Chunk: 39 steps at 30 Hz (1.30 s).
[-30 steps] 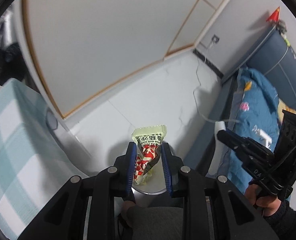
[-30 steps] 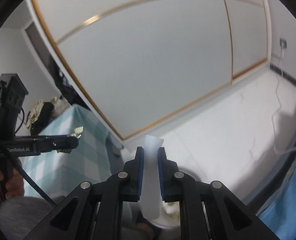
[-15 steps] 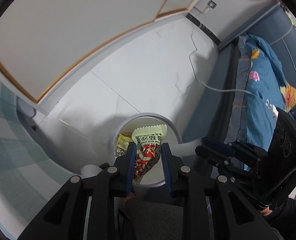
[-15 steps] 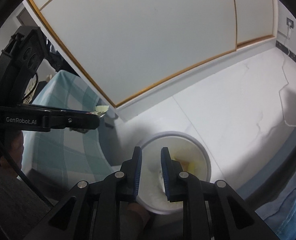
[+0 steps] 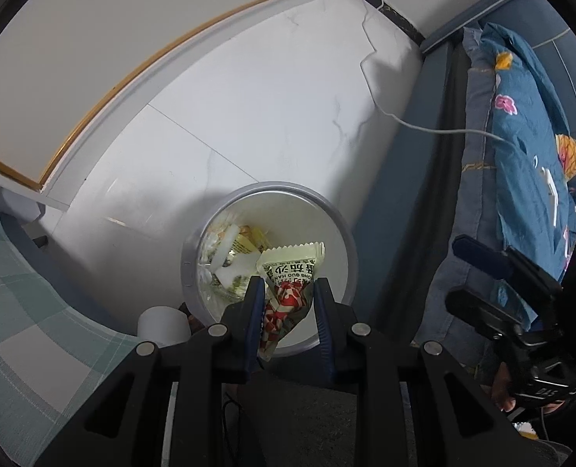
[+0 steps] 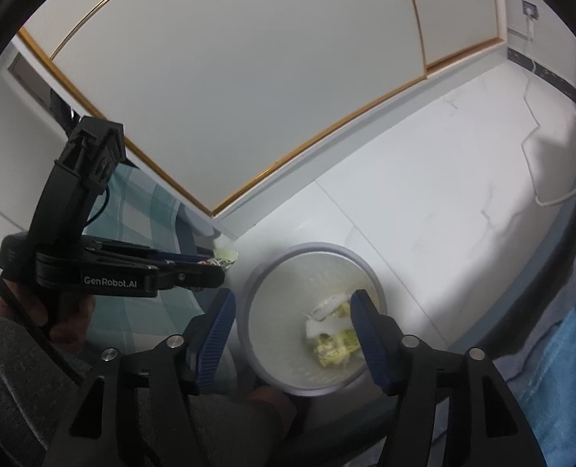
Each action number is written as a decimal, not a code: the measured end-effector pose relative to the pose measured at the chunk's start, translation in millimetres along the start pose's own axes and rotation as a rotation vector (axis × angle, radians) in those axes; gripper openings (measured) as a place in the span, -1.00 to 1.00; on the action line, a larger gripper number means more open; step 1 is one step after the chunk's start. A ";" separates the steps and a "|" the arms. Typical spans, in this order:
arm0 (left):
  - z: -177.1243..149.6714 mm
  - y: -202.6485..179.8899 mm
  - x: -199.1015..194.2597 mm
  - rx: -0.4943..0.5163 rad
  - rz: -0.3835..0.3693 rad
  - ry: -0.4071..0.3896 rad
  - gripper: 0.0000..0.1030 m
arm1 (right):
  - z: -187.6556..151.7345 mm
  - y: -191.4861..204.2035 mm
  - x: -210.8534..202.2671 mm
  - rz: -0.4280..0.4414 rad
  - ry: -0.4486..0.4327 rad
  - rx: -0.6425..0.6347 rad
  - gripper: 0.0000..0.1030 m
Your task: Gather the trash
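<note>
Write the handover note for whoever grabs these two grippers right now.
Left gripper: jaws shut on the snack wrapper, held above the open trash bin.
Right gripper: jaws open and empty, over the same bin.
Bin: stands on the white floor between the checked cloth and the blue bedding; several wrappers and white scraps already lie inside.
Done: some trash is in the bin.
Left: open the left jaws to drop the wrapper in. Whether more trash waits elsewhere cannot be told from these views.

pale green and red wrapper (image 5: 288, 284), white bin (image 5: 326, 225), teal checked cloth (image 5: 23, 292), blue floral bedding (image 5: 521, 124)
</note>
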<state>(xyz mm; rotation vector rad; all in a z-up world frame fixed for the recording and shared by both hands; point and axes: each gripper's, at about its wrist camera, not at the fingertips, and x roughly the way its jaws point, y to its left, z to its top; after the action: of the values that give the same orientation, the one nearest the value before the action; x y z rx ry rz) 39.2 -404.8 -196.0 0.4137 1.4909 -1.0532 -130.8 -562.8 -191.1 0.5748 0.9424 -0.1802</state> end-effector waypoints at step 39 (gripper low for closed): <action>-23.4 -11.7 -50.5 -0.025 0.239 -0.268 0.12 | 12.0 2.4 -21.8 -0.002 0.031 0.131 0.84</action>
<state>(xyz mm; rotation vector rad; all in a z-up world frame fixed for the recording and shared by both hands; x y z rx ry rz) 28.0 -376.8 -147.8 0.4053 1.1834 -0.8627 -134.1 -569.5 -167.2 0.6989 0.9657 -0.2369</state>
